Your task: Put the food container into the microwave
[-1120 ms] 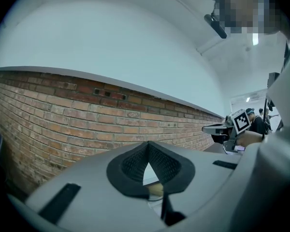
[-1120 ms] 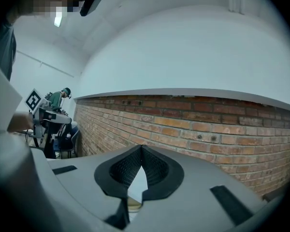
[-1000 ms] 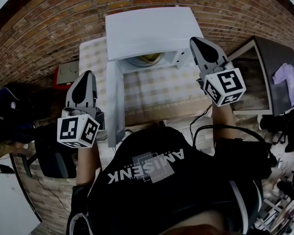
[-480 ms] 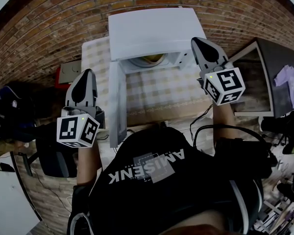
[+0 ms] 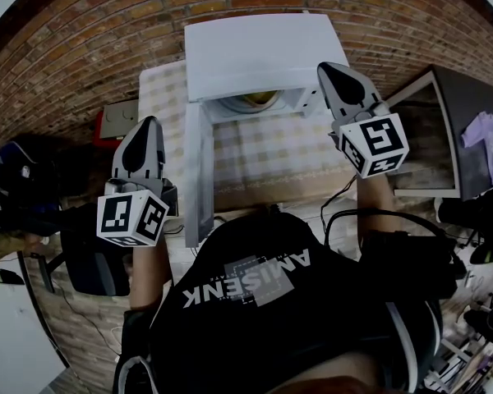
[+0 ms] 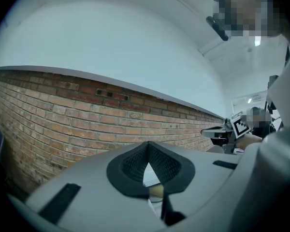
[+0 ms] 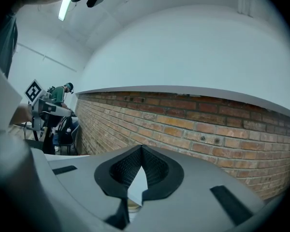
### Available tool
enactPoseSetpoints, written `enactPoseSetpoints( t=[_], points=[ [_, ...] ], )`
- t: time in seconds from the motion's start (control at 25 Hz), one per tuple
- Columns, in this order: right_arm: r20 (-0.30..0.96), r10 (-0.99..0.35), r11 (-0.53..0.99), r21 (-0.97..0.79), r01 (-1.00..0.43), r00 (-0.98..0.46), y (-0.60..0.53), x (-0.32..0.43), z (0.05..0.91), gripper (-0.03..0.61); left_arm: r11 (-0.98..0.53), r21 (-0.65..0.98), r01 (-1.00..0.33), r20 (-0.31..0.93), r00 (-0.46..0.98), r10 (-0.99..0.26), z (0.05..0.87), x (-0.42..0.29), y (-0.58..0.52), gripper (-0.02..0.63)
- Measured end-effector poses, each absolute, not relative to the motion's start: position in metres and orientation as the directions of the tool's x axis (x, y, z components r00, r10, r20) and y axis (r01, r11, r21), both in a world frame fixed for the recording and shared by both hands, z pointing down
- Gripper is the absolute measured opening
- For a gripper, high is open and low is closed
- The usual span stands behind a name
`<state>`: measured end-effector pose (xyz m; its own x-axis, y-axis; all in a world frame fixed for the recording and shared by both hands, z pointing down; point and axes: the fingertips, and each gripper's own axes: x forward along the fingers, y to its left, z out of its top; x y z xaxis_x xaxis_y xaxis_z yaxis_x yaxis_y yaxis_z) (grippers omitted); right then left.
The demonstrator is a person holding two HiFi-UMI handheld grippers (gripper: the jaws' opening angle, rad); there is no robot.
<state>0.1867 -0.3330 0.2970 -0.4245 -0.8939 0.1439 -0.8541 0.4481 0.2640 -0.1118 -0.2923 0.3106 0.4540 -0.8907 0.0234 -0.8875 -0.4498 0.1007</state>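
The white microwave (image 5: pixel 259 52) stands on a checked tablecloth (image 5: pixel 271 154) against the brick wall. Its door (image 5: pixel 195 175) is swung open to the left. Inside the cavity sits the food container (image 5: pixel 251 100), pale with yellowish contents, only partly seen. My left gripper (image 5: pixel 147 122) is held up left of the door, shut and empty. My right gripper (image 5: pixel 327 67) hovers by the microwave's right front corner, also shut and empty. In the left gripper view the shut tips (image 6: pixel 148 144) point at the wall; the right gripper view shows the same for its tips (image 7: pixel 141 148).
A dark monitor (image 5: pixel 444 130) stands right of the microwave, with cables below it. A grey socket box on a red item (image 5: pixel 115 121) sits at the table's left. A black chair (image 5: pixel 90 261) is at lower left. The brick wall (image 5: pixel 82 48) closes the back.
Both grippers stay shut and almost still; only the head view has shifted slightly.
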Motion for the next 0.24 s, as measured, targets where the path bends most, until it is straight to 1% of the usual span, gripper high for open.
enactPoseSetpoints(
  t=[0.24],
  points=[
    [0.145, -0.895, 0.446, 0.256, -0.857, -0.422, -0.3337, 0.1901, 0.2967, 0.040, -0.448, 0.098, -0.889, 0.015, 0.451, -0.892, 0.3056, -0.1129, -0.2912, 0.012]
  ],
)
